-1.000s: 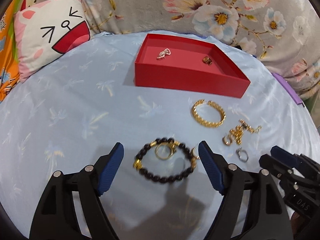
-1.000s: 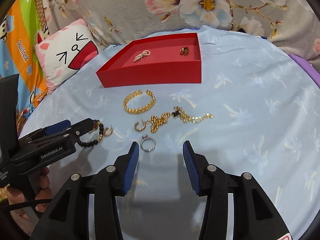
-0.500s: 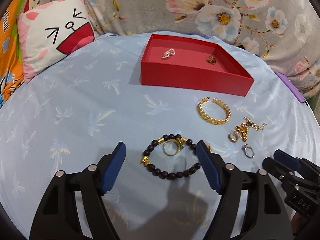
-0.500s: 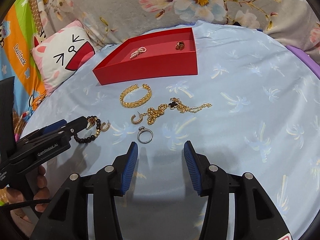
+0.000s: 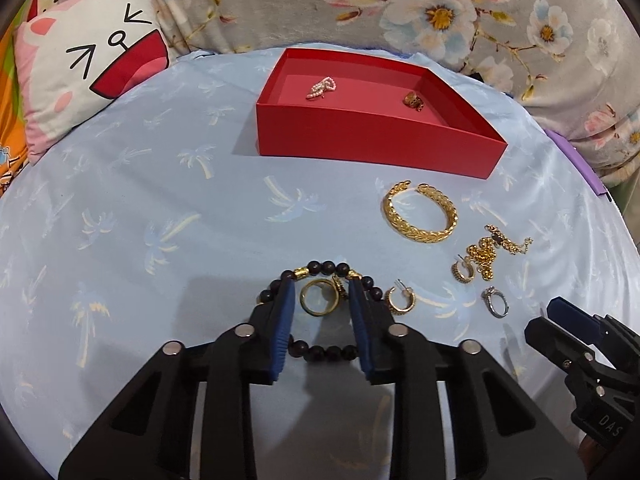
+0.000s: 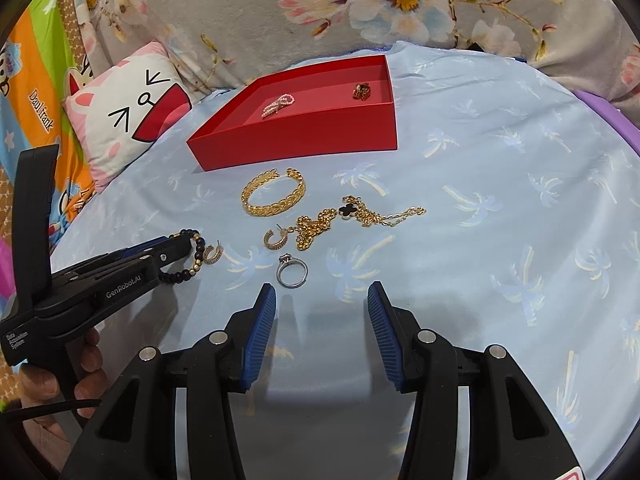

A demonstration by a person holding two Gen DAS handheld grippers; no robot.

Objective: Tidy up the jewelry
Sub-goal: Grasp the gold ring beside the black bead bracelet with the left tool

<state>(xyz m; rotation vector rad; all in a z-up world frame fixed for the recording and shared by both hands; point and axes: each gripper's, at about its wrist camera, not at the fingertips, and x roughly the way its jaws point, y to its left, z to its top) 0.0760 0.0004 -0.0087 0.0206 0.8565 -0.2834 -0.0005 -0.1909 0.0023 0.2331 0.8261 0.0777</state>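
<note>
A dark bead bracelet (image 5: 324,268) with gold beads lies on the blue cloth, a gold ring (image 5: 318,313) inside its loop. My left gripper (image 5: 321,300) stands over them, its jaws closing, the ring between the pads with small gaps on both sides. In the right wrist view the left gripper (image 6: 184,244) covers part of the bracelet (image 6: 198,246). My right gripper (image 6: 322,300) hangs open and empty just short of a silver ring (image 6: 293,270). The red box (image 5: 376,148) at the back holds a pearl piece (image 5: 322,87) and a brown ornament (image 5: 414,100).
A gold bangle (image 5: 420,232), a tangled gold chain (image 5: 486,254) and two hoop earrings (image 5: 400,300) (image 5: 462,272) lie on the cloth right of the bracelet. A cat-face pillow (image 5: 80,68) rests at the back left. Flowered fabric (image 5: 440,12) rises behind the box.
The left gripper's jaws have narrowed from wide outside the bracelet to close around the gold ring. The right gripper has stayed in place, equally open.
</note>
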